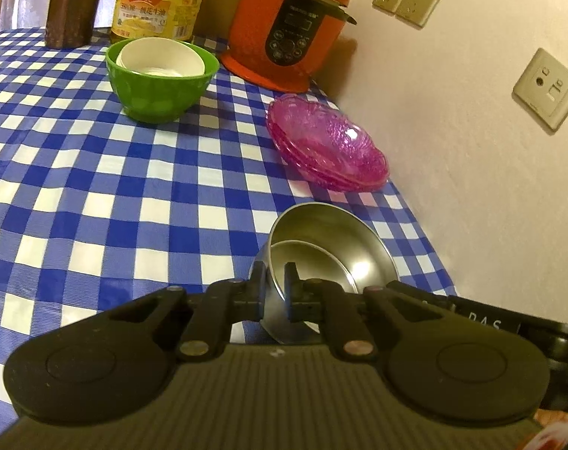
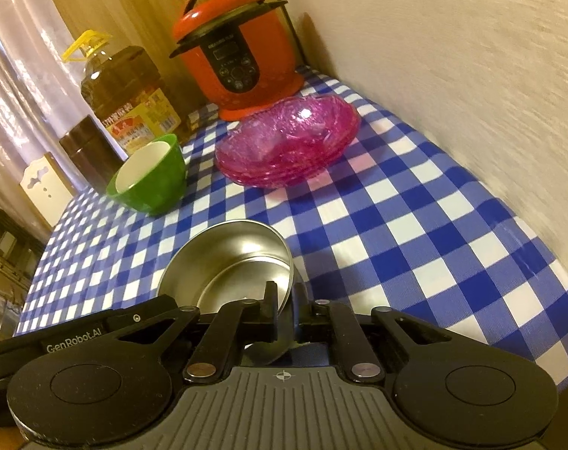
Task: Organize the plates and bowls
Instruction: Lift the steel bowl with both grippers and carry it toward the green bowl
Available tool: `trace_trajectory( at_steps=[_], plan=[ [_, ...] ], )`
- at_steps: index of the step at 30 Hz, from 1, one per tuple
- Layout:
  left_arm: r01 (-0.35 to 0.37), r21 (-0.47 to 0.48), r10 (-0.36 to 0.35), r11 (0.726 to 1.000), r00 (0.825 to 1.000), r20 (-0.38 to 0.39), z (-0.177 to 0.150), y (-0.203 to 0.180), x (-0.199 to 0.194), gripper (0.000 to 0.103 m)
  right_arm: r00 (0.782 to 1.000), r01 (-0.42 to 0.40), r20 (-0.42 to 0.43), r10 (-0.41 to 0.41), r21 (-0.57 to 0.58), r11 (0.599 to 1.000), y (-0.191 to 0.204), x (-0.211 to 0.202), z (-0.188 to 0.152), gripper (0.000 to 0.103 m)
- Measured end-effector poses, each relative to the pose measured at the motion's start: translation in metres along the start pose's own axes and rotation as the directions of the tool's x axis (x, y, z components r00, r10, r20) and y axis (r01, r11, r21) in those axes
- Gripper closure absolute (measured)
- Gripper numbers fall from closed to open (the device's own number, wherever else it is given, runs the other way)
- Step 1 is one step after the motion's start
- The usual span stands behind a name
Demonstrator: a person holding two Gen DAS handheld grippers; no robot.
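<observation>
A steel bowl [image 1: 332, 247] is held above the blue checked tablecloth [image 1: 96, 187], tilted. My left gripper [image 1: 275, 273] is shut on its near-left rim, one finger inside and one outside. My right gripper [image 2: 288, 292] is shut on the opposite rim of the same steel bowl [image 2: 227, 258]. The body of the other gripper shows at the edge of each view. A stack of pink glass plates [image 1: 325, 142] [image 2: 287, 138] lies near the wall. A green bowl [image 1: 160, 82] [image 2: 149, 180] holds a white bowl [image 1: 160, 56] [image 2: 141, 167].
A red pressure cooker [image 1: 287, 26] [image 2: 239, 52] stands at the back by the wall. A large oil bottle [image 1: 156, 0] [image 2: 122, 90] and a brown canister [image 1: 70, 3] [image 2: 89, 146] stand behind the green bowl. The wall [image 1: 452, 112] with sockets runs along the table's right edge.
</observation>
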State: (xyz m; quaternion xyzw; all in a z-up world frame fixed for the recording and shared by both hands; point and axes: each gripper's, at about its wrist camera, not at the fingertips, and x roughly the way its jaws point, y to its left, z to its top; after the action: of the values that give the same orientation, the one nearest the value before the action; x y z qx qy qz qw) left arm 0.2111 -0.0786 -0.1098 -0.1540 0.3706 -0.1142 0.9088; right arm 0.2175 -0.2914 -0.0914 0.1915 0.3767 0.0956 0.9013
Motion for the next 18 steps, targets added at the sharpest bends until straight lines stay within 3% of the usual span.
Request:
trace_trajectory(
  at_steps=[18],
  plan=[
    [-0.031,-0.037,0.035,0.999,0.994,0.102,0.047,0.021,-0.021,0.095,0.993,-0.087,0.079,0.091,-0.057,0.995,0.047,0.006,0.037,0.096]
  ],
)
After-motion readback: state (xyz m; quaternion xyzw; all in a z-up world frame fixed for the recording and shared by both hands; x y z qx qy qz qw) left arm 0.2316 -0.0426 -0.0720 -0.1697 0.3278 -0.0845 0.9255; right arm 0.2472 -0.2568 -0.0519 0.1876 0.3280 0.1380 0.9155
